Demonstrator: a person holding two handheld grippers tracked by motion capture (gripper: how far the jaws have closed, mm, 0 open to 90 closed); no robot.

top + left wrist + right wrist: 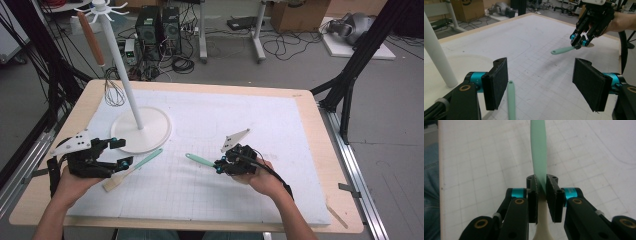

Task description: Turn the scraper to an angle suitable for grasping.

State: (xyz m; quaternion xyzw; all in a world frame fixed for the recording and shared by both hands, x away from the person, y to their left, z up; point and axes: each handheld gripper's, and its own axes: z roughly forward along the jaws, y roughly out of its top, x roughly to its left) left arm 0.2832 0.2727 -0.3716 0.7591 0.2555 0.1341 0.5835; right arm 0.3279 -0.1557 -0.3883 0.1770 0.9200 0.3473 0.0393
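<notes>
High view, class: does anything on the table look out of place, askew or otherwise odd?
Nothing looks spilled or damaged. One spatula lies slanted on the white mat beside the left gripper, whose jaws stand open. The right gripper clamps a second spatula by its mint handle. The whisk hangs on the stand.

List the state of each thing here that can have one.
Left gripper: open, above a mint-handled spatula.
Right gripper: shut on a mint-handled utensil, lifted off the mat.
Mint-handled wooden spatula: lying flat on the mat.
Wire whisk: hanging from the white stand.
</notes>
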